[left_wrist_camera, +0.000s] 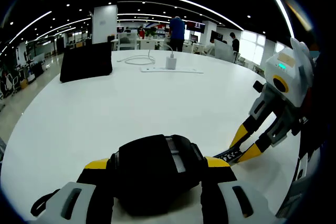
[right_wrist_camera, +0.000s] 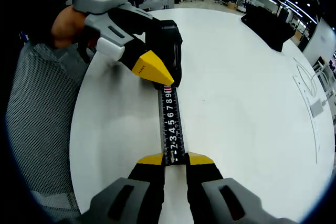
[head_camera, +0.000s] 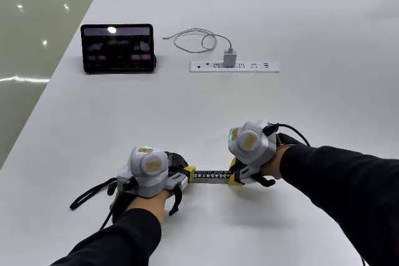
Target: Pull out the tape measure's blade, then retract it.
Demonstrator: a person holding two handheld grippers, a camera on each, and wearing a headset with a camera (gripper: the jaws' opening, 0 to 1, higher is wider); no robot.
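Left gripper (head_camera: 181, 179) clamped round tape measure (right_wrist_camera: 168, 40) on the bench (head_camera: 249, 104), right gripper (right_wrist_camera: 175, 160) pinching the blade (right_wrist_camera: 170, 119) tip, short bit out. Mid-pull, probably. Next: draw straight further, then ease back.

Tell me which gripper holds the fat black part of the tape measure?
The left gripper: its jaws hug the black case. The right gripper pinches the blade.

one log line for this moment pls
step: blade partly out | left gripper: shut on tape measure case | right gripper: shut on blade tip | surface: white table
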